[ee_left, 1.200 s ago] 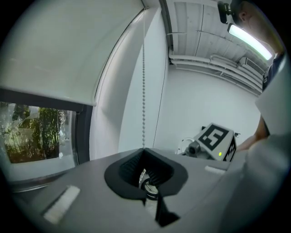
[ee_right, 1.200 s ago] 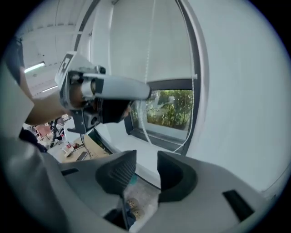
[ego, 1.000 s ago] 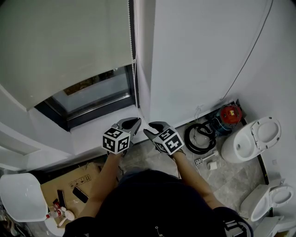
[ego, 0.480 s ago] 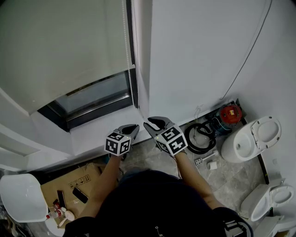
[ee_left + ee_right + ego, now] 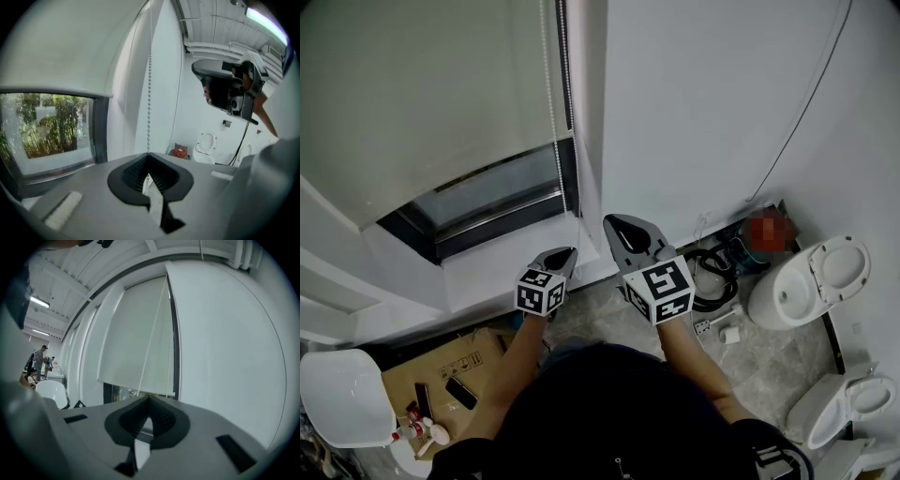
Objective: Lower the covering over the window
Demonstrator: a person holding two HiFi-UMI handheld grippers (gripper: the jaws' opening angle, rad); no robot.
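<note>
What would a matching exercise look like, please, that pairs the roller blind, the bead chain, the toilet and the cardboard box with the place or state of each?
Things:
1 roller blind
2 bead chain
3 toilet
4 cardboard box

Places or states:
A on the floor, lower left in the head view
B partly lowered, window glass showing below it
C on the floor at the right
D pinched between the shut jaws of the left gripper

Pairs: 1-B; 2-D; 3-C; 4-A
</note>
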